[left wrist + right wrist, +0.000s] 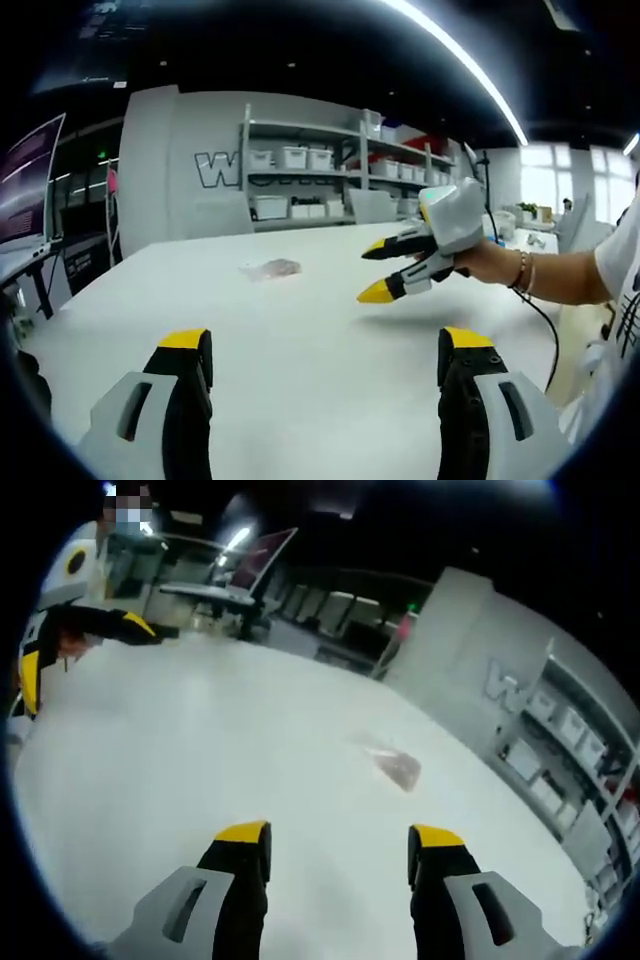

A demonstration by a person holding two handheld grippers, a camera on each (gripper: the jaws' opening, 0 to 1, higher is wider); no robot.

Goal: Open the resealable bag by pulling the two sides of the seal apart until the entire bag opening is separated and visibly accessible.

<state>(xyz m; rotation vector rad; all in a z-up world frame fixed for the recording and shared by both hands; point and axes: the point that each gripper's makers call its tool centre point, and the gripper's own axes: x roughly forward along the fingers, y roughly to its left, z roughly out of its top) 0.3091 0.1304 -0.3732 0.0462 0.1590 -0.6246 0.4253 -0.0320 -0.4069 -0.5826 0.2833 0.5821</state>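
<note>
A small clear resealable bag [272, 268] with something brownish inside lies flat on the white table [300, 400], far from both grippers. My left gripper [327, 340] is open and empty, low over the near part of the table. My right gripper [375, 271], held in a hand wearing a bracelet, hovers open to the right of the bag, its yellow tips pointing left. In the right gripper view the bag [395, 765] lies ahead of the open right gripper [340, 834], slightly to the right. The left gripper [95, 665] shows at that view's upper left.
Shelves with white bins [300, 160] stand behind the table against a grey wall. A dark monitor [25, 180] and desks are at the left. A black cable [535, 310] trails down from the right hand. A person's sleeve [625, 270] is at the right edge.
</note>
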